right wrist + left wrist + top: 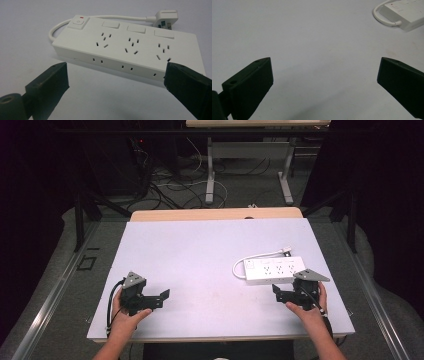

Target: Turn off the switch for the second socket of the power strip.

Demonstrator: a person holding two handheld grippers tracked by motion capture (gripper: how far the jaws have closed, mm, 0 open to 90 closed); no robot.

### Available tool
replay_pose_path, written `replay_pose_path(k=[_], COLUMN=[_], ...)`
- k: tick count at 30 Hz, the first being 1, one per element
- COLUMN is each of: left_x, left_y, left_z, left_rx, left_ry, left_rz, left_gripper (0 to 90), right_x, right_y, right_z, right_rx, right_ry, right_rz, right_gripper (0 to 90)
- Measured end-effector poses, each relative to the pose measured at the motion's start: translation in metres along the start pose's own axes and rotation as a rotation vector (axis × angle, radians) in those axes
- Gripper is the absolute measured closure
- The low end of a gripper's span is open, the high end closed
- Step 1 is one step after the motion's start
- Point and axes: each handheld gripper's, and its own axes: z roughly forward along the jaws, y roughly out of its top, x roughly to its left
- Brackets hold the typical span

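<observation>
Lying flat on the white table (200,265), the white power strip (274,270) sits at the right side, its cable (250,258) looping round its left end and the plug (287,252) resting just beyond its far edge. The right gripper (285,293) hovers just near of the strip (jaws spread wide, nothing between them), and in the right gripper view the strip's near side wall faces the jaws. The left gripper (160,297) is well apart at the near left, jaws also wide open over bare table, holding nothing.
</observation>
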Motion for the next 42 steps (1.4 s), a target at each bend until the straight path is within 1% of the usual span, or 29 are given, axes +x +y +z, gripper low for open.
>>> replay_pose_path(k=[2, 4, 6, 8, 10, 11, 12, 15, 17, 18, 20, 21, 22, 26, 30, 34, 38, 39, 40, 41, 42], left_x=[-0.001, -0.001, -0.002, -0.002, -0.002, -0.002, -0.002, -0.002, -0.002, -0.002, -0.002, -0.002, -0.002, -0.003, -0.004, -0.003, -0.003, -0.003, -0.003, -0.003, -0.003], left_y=[0.000, 0.000, 0.000, -0.001, -0.001, 0.000, -0.001, -0.001, -0.001, -0.001, -0.001, -0.001, -0.001, -0.002, -0.001, -0.001, -0.001, -0.001, -0.001, -0.001, -0.001], left_z=[0.000, 0.000, 0.000, 0.000, 0.000, -0.001, -0.001, -0.001, -0.001, -0.001, 0.000, 0.000, 0.000, 0.001, 0.000, -0.001, -0.001, -0.001, -0.001, -0.001, -0.001], left_rx=[0.012, 0.012, 0.011, -0.002, -0.001, 0.005, 0.004, -0.003, 0.001, 0.005, 0.000, 0.007, 0.012, 0.000, -0.001, -0.003, -0.003, -0.003, -0.003, -0.004, -0.003], left_ry=[-0.003, -0.008, -0.005, 0.000, 0.004, -0.002, 0.002, 0.013, 0.008, 0.009, 0.010, 0.009, 0.011, 0.019, 0.021, 0.022, 0.021, 0.021, 0.021, 0.022, 0.022], left_rz=[0.007, 0.000, -0.001, -0.004, 0.004, -0.003, -0.003, -0.006, -0.004, -0.003, 0.000, 0.001, 0.011, 0.010, 0.014, 0.015, 0.015, 0.016, 0.016, 0.016, 0.016], left_gripper=[0.3, 0.3, 0.3, 0.3, 0.3, 0.3, 0.3, 0.3, 0.3, 0.3, 0.3, 0.3, 0.4, 0.4, 0.4, 0.4, 0.4, 0.4, 0.4, 0.4, 0.4], right_x=[0.001, 0.001, 0.001, 0.001, 0.001, 0.001, 0.000, -0.001, -0.002, -0.002, -0.001, -0.002, -0.002, -0.001, 0.000, 0.001, 0.001, 0.002, 0.002, 0.003, 0.003], right_y=[0.000, 0.001, 0.001, 0.001, 0.002, 0.002, 0.002, 0.004, 0.006, 0.007, 0.009, 0.010, 0.011, 0.018, 0.027, 0.038, 0.046, 0.047, 0.049, 0.051, 0.052], right_z=[0.000, -0.001, -0.001, -0.001, -0.002, -0.002, -0.002, -0.002, -0.002, -0.002, -0.001, 0.000, 0.000, 0.001, 0.002, 0.004, 0.006, 0.007, 0.008, 0.008, 0.008], right_rx=[0.004, 0.011, 0.015, 0.018, 0.017, 0.020, 0.018, 0.028, 0.038, 0.046, 0.065, 0.070, 0.076, 0.097, 0.113, 0.134, 0.149, 0.151, 0.153, 0.163, 0.169], right_ry=[0.005, 0.002, 0.006, 0.006, -0.003, -0.002, -0.008, 0.003, 0.003, 0.013, 0.014, 0.015, 0.014, 0.013, 0.031, 0.050, 0.066, 0.068, 0.072, 0.076, 0.078], right_rz=[0.001, 0.009, 0.013, 0.017, 0.031, 0.043, 0.051, 0.071, 0.084, 0.083, 0.092, 0.080, 0.082, 0.071, 0.066, 0.078, 0.075, 0.081, 0.075, 0.088, 0.089], right_gripper=[5.7, 6.8, 7.4, 9.3, 12.2, 13.0, 13.6, 14.6, 15.2, 15.2, 15.3, 15.3, 15.5, 16.1, 17.9, 18.8, 19.9, 20.0, 20.1, 20.1, 20.2])
